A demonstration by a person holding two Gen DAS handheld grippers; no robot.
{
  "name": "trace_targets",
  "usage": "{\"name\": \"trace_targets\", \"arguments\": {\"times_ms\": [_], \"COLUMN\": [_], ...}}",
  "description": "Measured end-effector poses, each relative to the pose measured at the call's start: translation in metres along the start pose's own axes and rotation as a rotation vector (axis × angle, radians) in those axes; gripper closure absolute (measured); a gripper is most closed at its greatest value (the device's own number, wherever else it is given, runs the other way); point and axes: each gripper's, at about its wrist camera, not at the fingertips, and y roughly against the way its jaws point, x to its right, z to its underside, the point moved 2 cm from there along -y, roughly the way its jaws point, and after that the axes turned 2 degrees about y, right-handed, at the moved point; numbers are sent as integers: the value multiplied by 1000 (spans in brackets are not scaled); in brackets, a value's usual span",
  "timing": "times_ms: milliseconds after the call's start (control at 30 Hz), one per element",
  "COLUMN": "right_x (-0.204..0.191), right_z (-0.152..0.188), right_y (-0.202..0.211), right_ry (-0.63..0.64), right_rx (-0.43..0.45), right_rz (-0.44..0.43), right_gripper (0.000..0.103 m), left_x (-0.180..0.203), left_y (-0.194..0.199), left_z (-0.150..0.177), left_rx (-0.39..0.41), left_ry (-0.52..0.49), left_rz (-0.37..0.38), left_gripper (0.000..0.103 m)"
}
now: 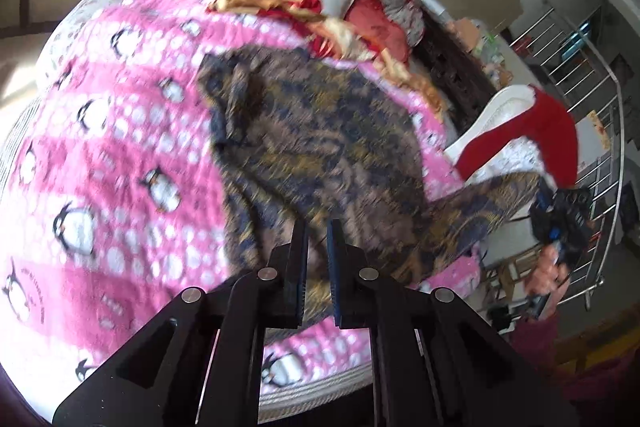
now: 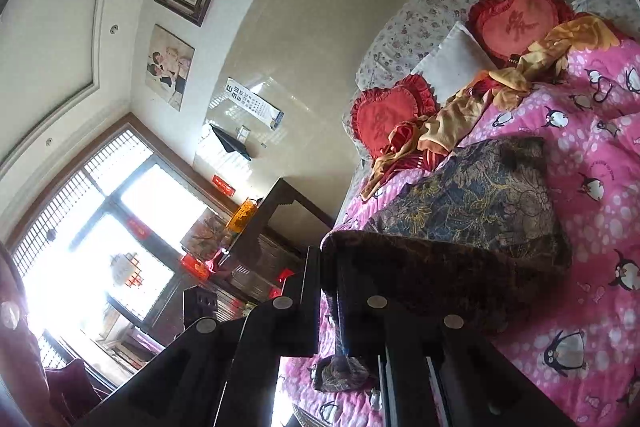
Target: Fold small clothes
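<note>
We see the patterned brown-and-blue garment [image 1: 320,147] spread on the pink penguin blanket [image 1: 120,147], reaching the bed's right edge. Our left hand-held gripper [image 1: 318,247] hovers over it, fingers slightly parted and grasping nothing. Our right hand-held gripper [image 2: 329,267] is clenched on the garment's lifted edge.

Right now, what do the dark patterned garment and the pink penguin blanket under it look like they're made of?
The dark patterned garment looks like thin woven or knit cloth, matte, with a printed blue and gold floral pattern; it drapes limply where the right gripper lifts its edge. The pink penguin blanket looks like soft quilted cotton or fleece, matte, slightly puffy; the blur leaves that open.
</note>
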Motion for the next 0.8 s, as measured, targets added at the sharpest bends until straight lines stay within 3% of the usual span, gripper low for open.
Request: {"name": "trace_targets", "arguments": {"times_ms": [33,67,133,300,400,433,500,533,567,667,800], "right_x": [3,5,8,18,21,23,24,25,26,29,36], "right_z": [-2,-2,-3,-3,-2,-2,-2,-2,-2,-5,-11], "right_y": [-4,-4,-6,-4,-1,1,1,1,1,2,0], "right_ry": [-5,-4,-4,-21,-33,-37,-44,-46,-48,-48,-50], "right_rx": [-4,-7,-13,-12,-7,-5,-4,-4,-5,-6,2], "right_rz": [-3,-3,-5,6,12,14,19,24,28,42,56], "right_gripper": [97,97,97,97,97,97,97,97,97,97,97], "left_x": [-8,-16,-33,-53,-57,-58,-52,-47,-44,-37,-31], "left_y": [-3,-5,-12,-40,-61,-66,-79,-84,-85,-72,-52], "left_z": [8,16,36,74,81,82,85,86,86,73,31], "left_rx": [-24,-46,-94,-206,-227,-230,-268,-304,-315,-286,-180], "left_ry": [10,24,70,108,131,138,101,64,38,16,45], "left_rz": [-25,-41,-57,-124,-139,-127,-110,-118,-128,-86,-6], "left_gripper": [84,61,40,38,39,39,59,88,95,96,97]}}
